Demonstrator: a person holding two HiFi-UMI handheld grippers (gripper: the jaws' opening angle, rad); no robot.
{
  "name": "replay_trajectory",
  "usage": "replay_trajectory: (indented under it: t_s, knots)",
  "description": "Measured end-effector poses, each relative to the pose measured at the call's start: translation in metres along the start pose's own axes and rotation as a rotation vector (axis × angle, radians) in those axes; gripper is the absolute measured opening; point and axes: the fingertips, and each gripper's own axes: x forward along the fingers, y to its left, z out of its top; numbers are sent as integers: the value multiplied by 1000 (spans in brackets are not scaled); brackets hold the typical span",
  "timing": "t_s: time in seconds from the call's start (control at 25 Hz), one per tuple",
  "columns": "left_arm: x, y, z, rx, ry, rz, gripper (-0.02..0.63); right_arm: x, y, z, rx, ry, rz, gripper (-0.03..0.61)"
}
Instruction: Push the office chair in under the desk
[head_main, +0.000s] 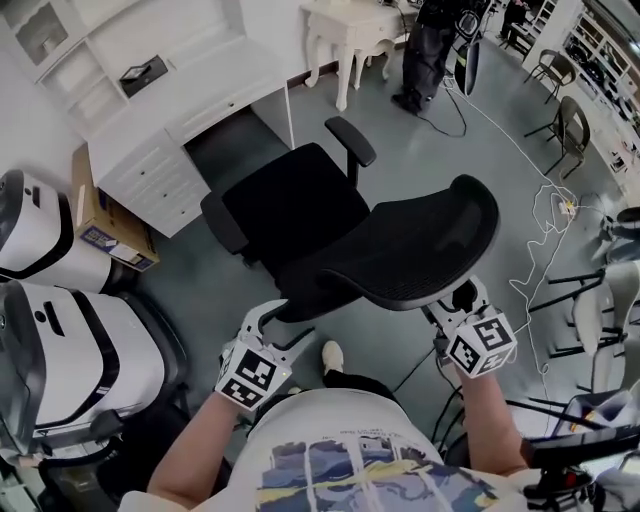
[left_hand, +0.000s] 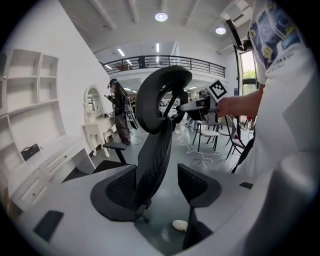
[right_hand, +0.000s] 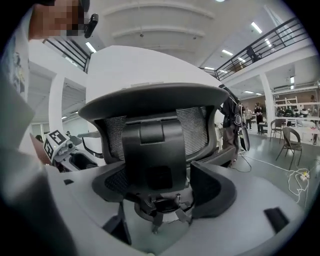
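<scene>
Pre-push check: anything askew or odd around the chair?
The chair stands out of the desk opening, turned askew to it. A white cable trails loose over the floor to its right, which could snag a wheel. Nothing looks spilled or broken.

No legible text anywhere; label on cardboard box (head_main: 97, 210) too small to read.

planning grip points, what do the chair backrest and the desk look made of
The backrest looks like black woven mesh in a matte plastic frame; light shows through the weave. The desk looks like smooth white painted wood or laminate, given its flat panels and drawers; which is unclear.
</scene>
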Motion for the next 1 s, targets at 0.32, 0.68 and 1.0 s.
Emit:
replay_trajectory:
  t_s: [0.32, 0.68, 1.0]
  knots:
    - [17, 8, -5, 41, 51, 28, 207, 14, 5, 7, -78, 16, 83, 342]
    - [15, 21, -6, 56, 66, 22, 187, 30, 11, 16, -103, -4, 122, 334]
    - [17, 55, -5, 64, 77, -2, 178, 65, 12, 27, -103, 11, 120, 333]
